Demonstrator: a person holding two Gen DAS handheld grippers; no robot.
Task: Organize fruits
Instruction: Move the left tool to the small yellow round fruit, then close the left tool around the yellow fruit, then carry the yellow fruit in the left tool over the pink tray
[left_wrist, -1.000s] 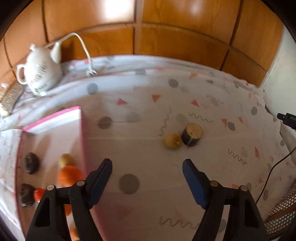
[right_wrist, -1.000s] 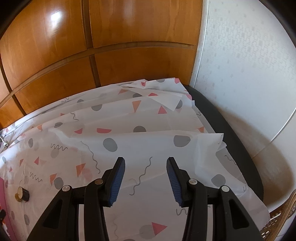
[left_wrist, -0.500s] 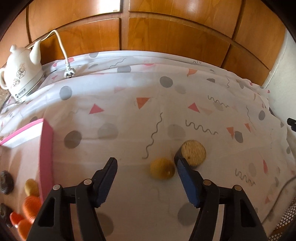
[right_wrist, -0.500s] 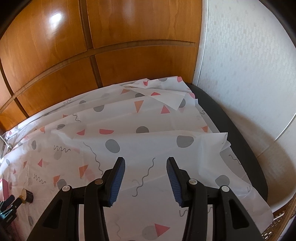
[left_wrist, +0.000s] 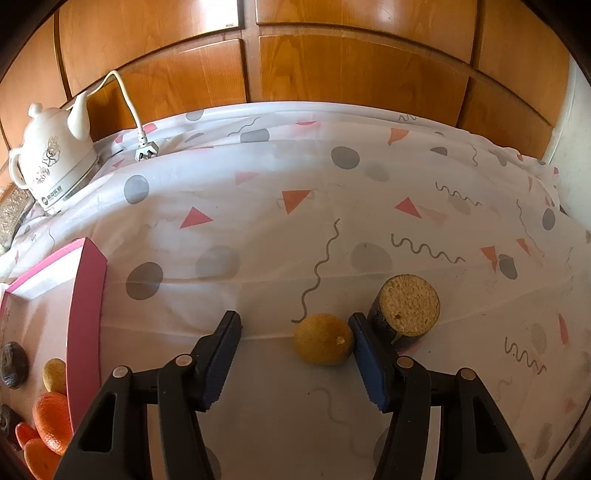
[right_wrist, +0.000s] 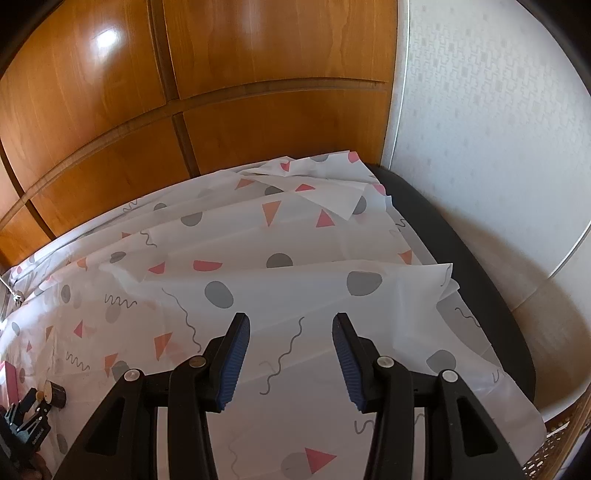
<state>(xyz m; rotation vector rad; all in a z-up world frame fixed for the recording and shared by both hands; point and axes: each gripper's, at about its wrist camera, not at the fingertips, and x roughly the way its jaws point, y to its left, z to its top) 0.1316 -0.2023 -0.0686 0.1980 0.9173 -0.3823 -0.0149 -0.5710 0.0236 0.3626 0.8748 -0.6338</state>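
Note:
In the left wrist view a small yellow fruit (left_wrist: 322, 344) lies on the patterned tablecloth, between the fingers of my open left gripper (left_wrist: 293, 356) and close to the right finger. A dark-skinned cut fruit piece with a yellow face (left_wrist: 405, 310) stands just right of it. A pink tray (left_wrist: 88, 314) at the left holds oranges (left_wrist: 51, 417), another yellow fruit (left_wrist: 53, 374) and dark fruits (left_wrist: 14, 363). My right gripper (right_wrist: 290, 356) is open and empty over bare cloth. The cut fruit (right_wrist: 53, 392) and left gripper (right_wrist: 26, 421) show at its lower left.
A white electric kettle (left_wrist: 51, 162) with its cord and plug (left_wrist: 146, 151) stands at the back left. Wooden panels (left_wrist: 332, 66) close the back. The table's dark edge (right_wrist: 461, 266) and a white wall lie to the right.
My left gripper has moved right and forward, from beside the tray to around the yellow fruit. The right gripper has barely moved.

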